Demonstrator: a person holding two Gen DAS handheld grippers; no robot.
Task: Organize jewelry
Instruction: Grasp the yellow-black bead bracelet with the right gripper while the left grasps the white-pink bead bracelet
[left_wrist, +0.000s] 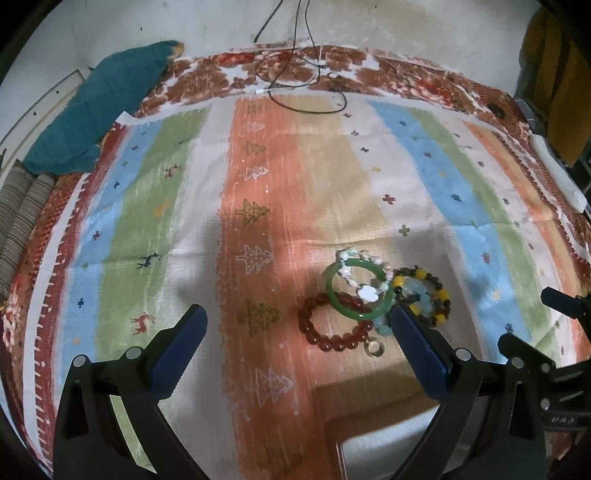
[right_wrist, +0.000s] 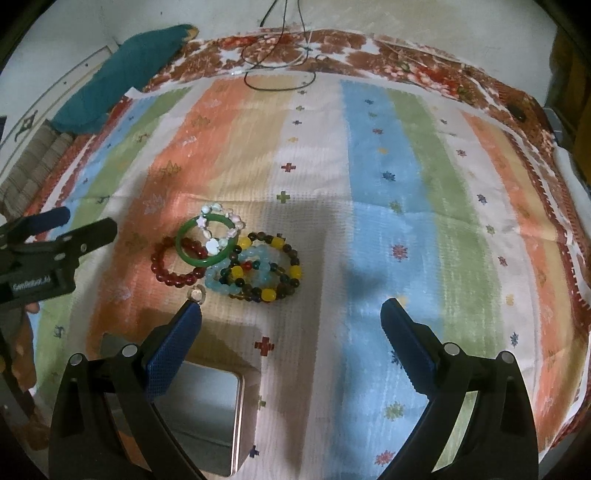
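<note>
Both grippers hang over the cloth with nothing in them; the left gripper (left_wrist: 297, 314) has its blue ribbed pads spread wide, and the right gripper (right_wrist: 291, 308) gapes just as wide, empty between its textured blue fingers (right_wrist: 173, 350). The jewelry sits bunched in one overlapping pile; a smooth, glossy green bangle (right_wrist: 206, 240) lies on top, a string of pale flower-shaped beads (right_wrist: 221, 225) draped across it; under its near edge curls a bracelet of round, translucent red beads (right_wrist: 173, 262); just beside that, a small clear ring (right_wrist: 197, 294) lies alone on the cloth. To the pile's right, a strand of frosted light-blue beads (right_wrist: 255, 258) tangles with a dark-and-yellow beaded bracelet (right_wrist: 273, 273), touching the bangle. Nearer the cameras sits a rectangular metal tin (right_wrist: 207, 413), rounded corners, dull reflective face, copper-toned rim, close to the pile but not touching. Everything rests on a woven tablecloth (right_wrist: 388, 184) in orange, blue, green and cream stripes with little crosses and trees, edged in red floral print; a quilted teal cloth (left_wrist: 92, 110) is heaped at the far left corner; thin black cables (left_wrist: 306, 74) trail down a stained pale wall (left_wrist: 406, 26).
</note>
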